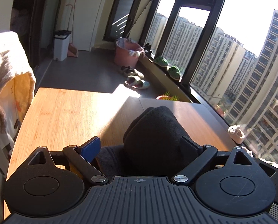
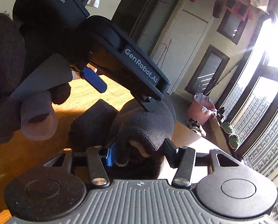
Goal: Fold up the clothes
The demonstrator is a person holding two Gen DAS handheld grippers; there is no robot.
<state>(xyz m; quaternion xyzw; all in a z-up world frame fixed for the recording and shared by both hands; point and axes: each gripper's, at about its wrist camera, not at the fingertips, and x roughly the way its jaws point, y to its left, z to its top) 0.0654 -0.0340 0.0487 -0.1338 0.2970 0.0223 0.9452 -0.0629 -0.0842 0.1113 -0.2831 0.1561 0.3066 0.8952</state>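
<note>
A black knit garment [image 2: 144, 128], rolled into a thick bundle, lies on the wooden table [image 2: 26, 149]. My right gripper [image 2: 140, 152] is shut on its near end, with the blue pad [image 2: 110, 155] and the black pad [image 2: 169, 148] pressing on either side. A flatter dark fold [image 2: 94, 123] lies beside the roll. My left gripper [image 2: 125, 99], held by a gloved hand [image 2: 6, 74], comes in from above with one fingertip [image 2: 148, 109] on top of the roll. In the left wrist view the left gripper [image 1: 140, 143] stands open wide around the bundle [image 1: 153, 130], its blue pad [image 1: 90, 147] apart from the cloth.
A cream towel [image 1: 6, 65] hangs over a chair at the table's [image 1: 64, 112] left edge. A small pale figurine [image 1: 236, 132] sits at its right edge by the window. On the floor beyond stand a pink bucket [image 1: 126, 53], slippers [image 1: 137, 83] and a white bin [image 1: 61, 43].
</note>
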